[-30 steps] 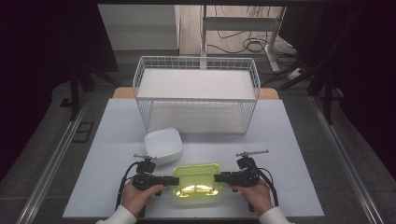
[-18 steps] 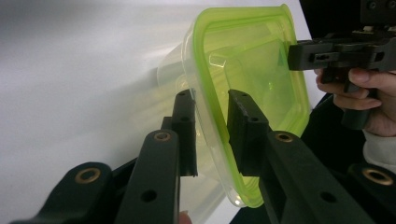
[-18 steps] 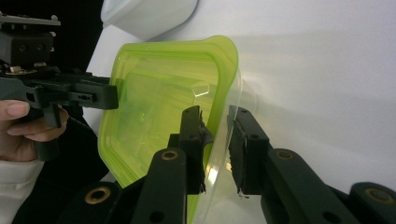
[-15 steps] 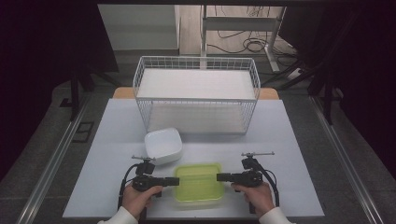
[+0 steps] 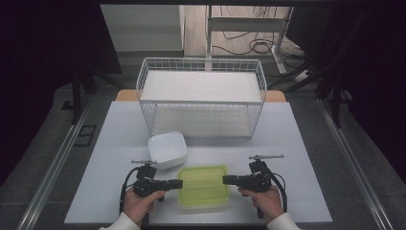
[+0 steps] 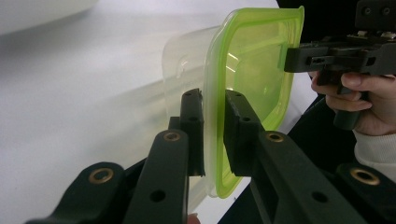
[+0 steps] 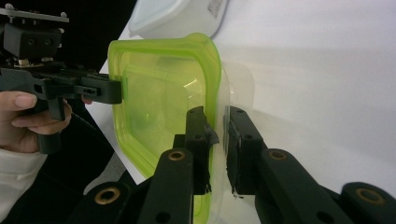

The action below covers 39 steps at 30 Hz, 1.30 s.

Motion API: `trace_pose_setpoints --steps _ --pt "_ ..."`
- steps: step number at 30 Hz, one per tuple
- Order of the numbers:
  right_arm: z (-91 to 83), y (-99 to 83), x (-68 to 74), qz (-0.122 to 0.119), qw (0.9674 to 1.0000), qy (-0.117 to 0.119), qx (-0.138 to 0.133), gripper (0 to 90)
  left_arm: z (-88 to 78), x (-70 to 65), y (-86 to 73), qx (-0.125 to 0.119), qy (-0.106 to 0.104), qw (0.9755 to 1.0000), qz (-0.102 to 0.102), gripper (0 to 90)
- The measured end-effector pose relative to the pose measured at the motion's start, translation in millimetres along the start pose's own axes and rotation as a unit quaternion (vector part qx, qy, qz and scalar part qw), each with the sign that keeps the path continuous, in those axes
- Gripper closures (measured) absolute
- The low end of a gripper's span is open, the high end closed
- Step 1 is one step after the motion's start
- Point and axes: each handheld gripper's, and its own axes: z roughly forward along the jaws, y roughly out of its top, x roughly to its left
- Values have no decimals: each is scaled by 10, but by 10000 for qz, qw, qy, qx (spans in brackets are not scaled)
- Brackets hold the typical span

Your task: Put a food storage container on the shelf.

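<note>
**Desk:** What's the picture, left to right?

**Operator:** At the near edge of the white surface, I have the left claw pointing inward at the left rim of the green lid. Its jaws have just been closing with that rim between them; in the left gripper view the pads straddle the lid's edge, the right one seemingly touching and a sliver of gap at the other, so I read it as not yet clamped. The lid sits on a clear container lying between my two hands, in front of the white bowl and the wire basket beyond it.

**Desk:** And the right?

**Operator:** The right claw mirrors it, clamped on the lid's opposite rim.

**Desk:** What does the next move turn on?

**Operator:** My judgement: the lid's long axis runs hand to hand, each claw level and facing the other across it. Both are equally near, so any lift must go evenly, or the lid tilts.
</note>
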Motion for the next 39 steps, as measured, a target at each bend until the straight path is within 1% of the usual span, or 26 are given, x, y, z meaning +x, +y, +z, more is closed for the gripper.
trace_pose_setpoints --steps 2,3,4,7,8,11,13,16,17,22,23,24,25,30,33,39 --pt "-18 9 25 -73 10000 6 -35 795 -21 -26 4 -41 7 10000 44 795" --pt "-35 17 47 -149 9999 5 -85 795 -44 -55 7 -110 9 9999 107 795" --pt "-43 22 60 -171 9998 4 -110 794 -44 -55 7 -110 9 9999 107 795" --pt "-72 37 94 -278 9994 10 -200 795 -88 -105 27 -212 27 9995 229 796" --pt "-82 43 108 -315 9992 2 -229 794 -88 -105 27 -212 27 9995 229 796" --pt "-110 60 150 -448 9986 -26 -290 794 -111 -140 40 -254 70 9990 347 797" --pt "-123 67 171 -532 9980 -52 -323 794 -120 -151 46 -258 82 9989 387 797" --pt "-131 71 185 -581 9977 -60 -350 794 -137 -157 59 -269 56 9988 396 798" --pt "-138 77 199 -633 9972 -49 -391 794 -158 -164 74 -285 51 9987 421 798" --pt "-161 101 243 -703 9965 -39 -458 793 -194 -188 97 -344 43 9984 457 800" --pt "-178 115 270 -752 9960 -57 -488 793 -213 -205 111 -355 42 9981 498 801" --pt "-178 115 270 -752 9960 -57 -488 793 -213 -205 111 -355 42 9981 498 801" --pt "-196 131 299 -822 9952 -81 -526 793 -231 -225 127 -384 53 9978 532 801" --pt "-222 168 334 -894 9941 -90 -605 794 -263 -261 172 -428 81 9972 612 801" --pt "-215 190 355 -954 9933 -120 -633 793 -282 -259 200 -419 129 9970 641 802" --pt "-226 257 404 -1100 9916 -114 -675 792 -317 -248 243 -449 58 9970 629 802"
